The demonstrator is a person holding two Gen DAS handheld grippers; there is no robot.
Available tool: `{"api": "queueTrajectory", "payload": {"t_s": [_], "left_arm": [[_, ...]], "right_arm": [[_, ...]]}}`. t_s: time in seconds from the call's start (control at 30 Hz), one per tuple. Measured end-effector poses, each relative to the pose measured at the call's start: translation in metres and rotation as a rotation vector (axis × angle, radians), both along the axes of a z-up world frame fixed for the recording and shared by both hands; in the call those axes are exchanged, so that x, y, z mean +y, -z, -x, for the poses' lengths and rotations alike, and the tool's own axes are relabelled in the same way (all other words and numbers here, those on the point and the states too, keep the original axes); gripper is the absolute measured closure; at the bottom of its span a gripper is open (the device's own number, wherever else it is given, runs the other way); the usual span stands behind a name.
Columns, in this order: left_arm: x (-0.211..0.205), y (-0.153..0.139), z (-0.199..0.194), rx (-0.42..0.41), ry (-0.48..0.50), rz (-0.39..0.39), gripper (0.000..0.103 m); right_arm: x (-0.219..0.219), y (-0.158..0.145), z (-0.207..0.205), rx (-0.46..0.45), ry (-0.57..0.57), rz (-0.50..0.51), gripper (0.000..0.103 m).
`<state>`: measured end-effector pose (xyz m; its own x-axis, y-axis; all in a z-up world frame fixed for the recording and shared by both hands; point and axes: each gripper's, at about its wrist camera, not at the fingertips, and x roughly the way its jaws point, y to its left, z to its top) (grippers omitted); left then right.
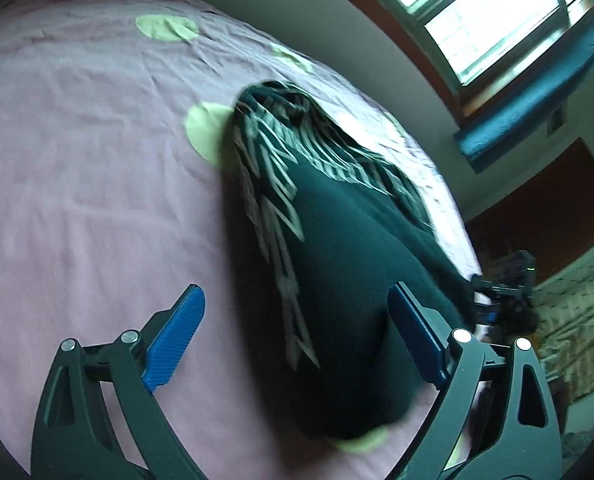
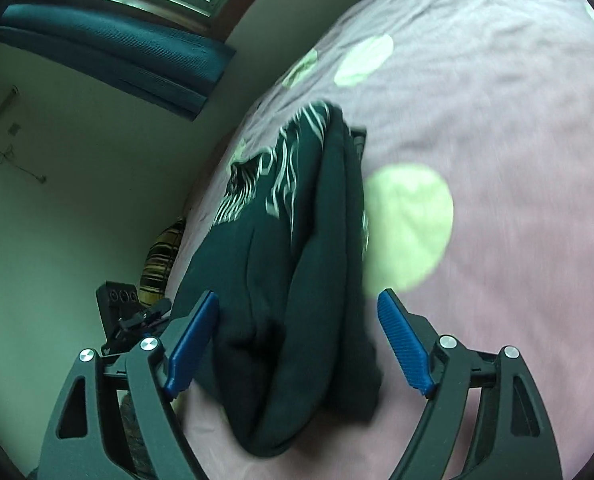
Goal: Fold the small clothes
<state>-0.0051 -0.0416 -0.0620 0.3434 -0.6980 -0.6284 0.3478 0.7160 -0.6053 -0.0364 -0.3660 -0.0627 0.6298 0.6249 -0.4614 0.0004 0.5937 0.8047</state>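
I can read no text, label, brand or number here; the pale markings on the dark garment [image 2: 281, 248] ahead of my right gripper are too blurred.

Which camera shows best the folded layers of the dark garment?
The right wrist view: the dark garment lies between its open fingers, its stacked folds clearly visible. The left wrist view shows the garment more blurred, mostly its flat top and striped print.

Both wrist views look down close over the bedsheet [image 1: 97, 160] — sharing the dark garment [image 1: 349, 260].
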Motion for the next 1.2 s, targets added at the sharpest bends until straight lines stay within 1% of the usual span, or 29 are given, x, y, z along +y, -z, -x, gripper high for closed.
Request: {"api": "queueTrajectory", "payload": {"t_s": [0.03,0.1,0.2,0.27,0.3,0.33,0.37,0.4,0.43,0.47,0.53,0.57,0.6,0.63,0.7,0.73,0.8,0.87,0.97,1.0,1.07,1.13,1.17,1.2], "left_arm": [[-0.001,0.000,0.008,-0.002,0.007,0.012,0.010],[-0.006,0.002,0.014,-0.003,0.015,0.013,0.009],[-0.016,0.007,0.019,0.022,0.030,0.031,0.009],[-0.024,0.012,0.018,0.028,0.028,0.002,0.009],[-0.026,0.015,0.019,0.028,0.020,-0.009,0.009],[-0.026,0.019,0.018,0.035,0.015,-0.001,0.009],[-0.025,0.021,0.016,0.047,0.012,0.011,0.009],[-0.023,0.024,0.015,0.063,0.011,0.023,0.009],[-0.022,0.028,0.014,0.083,0.011,0.035,0.009],[-0.022,0.030,0.015,0.084,0.005,0.033,0.009],[-0.024,0.030,0.019,0.057,0.001,0.006,0.011],[-0.025,0.028,0.022,0.041,0.006,0.005,0.022],[-0.026,0.026,0.024,0.035,0.014,0.011,0.032],[-0.027,0.024,0.027,0.023,0.013,-0.005,0.033],[-0.032,0.018,0.034,-0.012,0.004,-0.051,0.038],[-0.034,0.016,0.035,-0.020,0.000,-0.061,0.039],[-0.036,0.011,0.038,-0.023,-0.014,-0.077,0.043],[-0.039,0.008,0.038,-0.016,-0.034,-0.091,0.044],[-0.045,0.000,0.042,-0.034,-0.049,-0.133,0.045],[-0.046,0.000,0.042,-0.039,-0.050,-0.141,0.045],[-0.045,0.001,0.043,-0.043,-0.051,-0.154,0.045],[-0.043,0.004,0.043,-0.036,-0.052,-0.151,0.045],[-0.042,0.005,0.042,-0.030,-0.054,-0.146,0.045],[-0.042,0.005,0.041,-0.030,-0.053,-0.143,0.044]], "right_arm": [[0.003,0.002,0.002,0.003,-0.004,-0.013,0.022],[0.006,0.007,0.006,0.013,-0.002,-0.028,0.022],[0.006,0.005,0.010,-0.001,0.014,-0.068,0.021],[0.007,0.003,0.014,-0.013,0.019,-0.073,0.020],[0.008,0.004,0.014,-0.006,0.021,-0.057,0.020],[0.008,0.006,0.014,0.009,0.026,-0.027,0.020],[0.009,0.009,0.013,0.030,0.033,0.003,0.018],[0.009,0.016,0.011,0.065,0.045,0.031,0.017],[0.008,0.020,0.013,0.063,0.047,0.020,0.017],[0.008,0.021,0.014,0.046,0.047,0.020,0.017],[0.015,0.017,0.014,0.036,0.011,0.057,0.018],[0.020,0.016,0.013,0.033,-0.006,0.075,0.030],[0.022,0.017,0.013,0.036,-0.028,0.060,0.042],[0.024,0.019,0.011,0.045,-0.027,0.056,0.044],[0.022,0.020,0.014,0.032,-0.022,0.044,0.051],[0.020,0.020,0.014,0.028,-0.020,0.030,0.053],[0.018,0.018,0.017,0.022,-0.015,0.004,0.061],[0.015,0.014,0.023,0.006,-0.014,-0.005,0.066],[0.010,0.010,0.030,-0.014,-0.013,-0.023,0.077],[0.009,0.010,0.030,-0.015,-0.014,-0.037,0.077],[0.009,0.011,0.029,-0.011,-0.015,-0.028,0.077],[0.008,0.013,0.027,-0.005,-0.018,-0.026,0.074],[0.009,0.013,0.026,-0.002,-0.017,-0.024,0.063],[0.011,0.012,0.024,0.009,-0.008,-0.004,0.045]]}}
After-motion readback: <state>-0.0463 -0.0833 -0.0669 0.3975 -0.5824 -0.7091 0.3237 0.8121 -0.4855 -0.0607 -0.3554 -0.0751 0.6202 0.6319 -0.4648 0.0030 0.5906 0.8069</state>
